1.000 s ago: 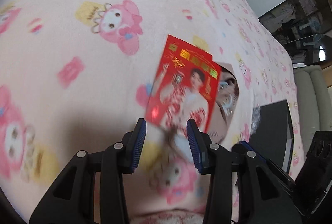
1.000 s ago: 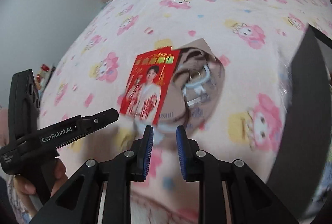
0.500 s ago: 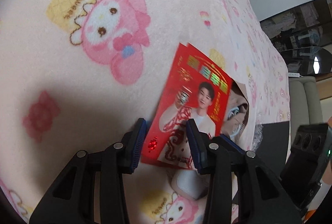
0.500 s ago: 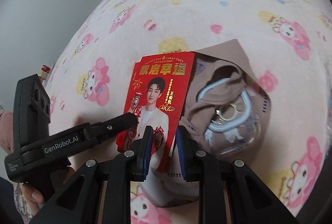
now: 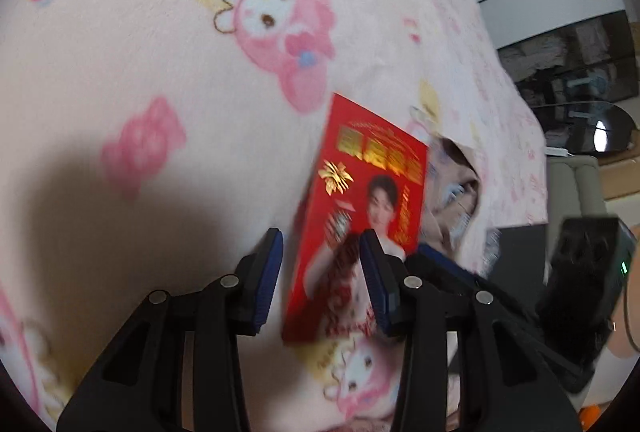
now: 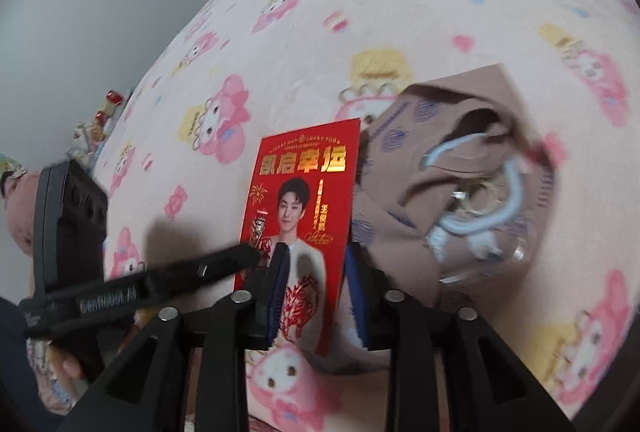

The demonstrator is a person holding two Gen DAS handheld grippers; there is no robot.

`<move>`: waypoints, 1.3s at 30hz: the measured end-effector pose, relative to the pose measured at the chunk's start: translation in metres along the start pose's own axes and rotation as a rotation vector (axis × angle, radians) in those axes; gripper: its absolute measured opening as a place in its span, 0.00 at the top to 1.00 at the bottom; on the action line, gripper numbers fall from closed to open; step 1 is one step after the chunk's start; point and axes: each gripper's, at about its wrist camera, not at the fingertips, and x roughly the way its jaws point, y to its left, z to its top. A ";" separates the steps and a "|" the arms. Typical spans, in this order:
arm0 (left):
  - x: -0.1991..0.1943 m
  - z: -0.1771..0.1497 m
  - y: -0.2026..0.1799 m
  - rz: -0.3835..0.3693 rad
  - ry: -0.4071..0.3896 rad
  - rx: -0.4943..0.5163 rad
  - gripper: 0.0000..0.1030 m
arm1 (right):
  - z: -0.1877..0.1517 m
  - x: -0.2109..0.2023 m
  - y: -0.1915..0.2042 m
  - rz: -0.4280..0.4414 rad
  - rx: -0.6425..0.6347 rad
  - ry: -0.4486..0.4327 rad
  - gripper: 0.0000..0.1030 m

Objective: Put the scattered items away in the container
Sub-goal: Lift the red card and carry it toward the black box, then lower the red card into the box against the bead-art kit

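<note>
Both tools are low over the bed's pink cartoon-print blanket (image 6: pixel 400 12) right now. The red card (image 6: pixel 304 200), printed with gold characters and a portrait, lies flat on the blanket, its right edge just beside a brown pouch (image 6: pixel 404 200) that holds a light-blue loop and a ring. The right hand-held gripper (image 6: pixel 316 296) straddles the card's near end with its 2 blue pads either side, jaws opening, the card between them but neither pad pressing on it. The left hand-held gripper (image 5: pixel 322 278) comes in from the card's left edge; its jaws stand apart, with the card's lower left part showing in the gap, not clamped. At the right of the left wrist view, a dark container (image 5: pixel 520 252) sits on the blanket, beyond the pouch.
</note>
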 end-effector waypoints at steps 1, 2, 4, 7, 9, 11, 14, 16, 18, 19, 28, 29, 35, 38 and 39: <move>0.004 0.002 -0.001 -0.006 0.011 0.002 0.63 | 0.000 0.003 -0.001 -0.007 0.000 0.006 0.73; 0.004 0.002 -0.006 -0.011 0.016 0.007 0.63 | 0.000 0.005 -0.001 -0.008 0.004 0.006 0.73; -0.003 -0.006 -0.018 -0.007 0.004 0.038 0.61 | -0.003 0.002 0.000 -0.002 0.007 -0.001 0.72; -0.018 -0.021 -0.032 -0.004 -0.011 0.068 0.61 | -0.008 -0.008 0.003 -0.001 0.008 -0.011 0.73; -0.029 -0.036 -0.044 0.010 -0.015 0.100 0.61 | -0.014 -0.021 0.004 0.006 0.019 -0.017 0.73; -0.039 -0.051 -0.055 0.021 -0.014 0.132 0.62 | -0.023 -0.040 0.004 0.035 0.035 -0.039 0.73; -0.055 -0.074 -0.073 -0.005 -0.014 0.176 0.62 | -0.042 -0.075 0.007 0.036 0.039 -0.087 0.73; -0.060 -0.089 -0.090 -0.010 -0.017 0.203 0.63 | -0.056 -0.096 0.008 -0.003 0.035 -0.117 0.73; -0.065 -0.102 -0.107 -0.013 -0.020 0.239 0.64 | -0.068 -0.115 0.007 -0.022 0.040 -0.143 0.73; -0.067 -0.109 -0.118 -0.012 -0.018 0.258 0.64 | -0.074 -0.125 0.005 -0.029 0.047 -0.156 0.73; -0.077 -0.164 -0.217 -0.010 -0.016 0.463 0.64 | -0.122 -0.212 -0.034 -0.050 0.148 -0.290 0.73; -0.075 -0.169 -0.228 -0.016 -0.013 0.484 0.64 | -0.127 -0.223 -0.043 -0.052 0.167 -0.307 0.73; -0.044 -0.189 -0.305 -0.058 0.020 0.593 0.64 | -0.149 -0.278 -0.094 -0.077 0.243 -0.389 0.73; -0.013 -0.192 -0.338 -0.092 0.063 0.617 0.64 | -0.153 -0.303 -0.126 -0.108 0.263 -0.417 0.73; -0.005 -0.193 -0.345 -0.094 0.073 0.619 0.64 | -0.152 -0.309 -0.136 -0.120 0.267 -0.421 0.73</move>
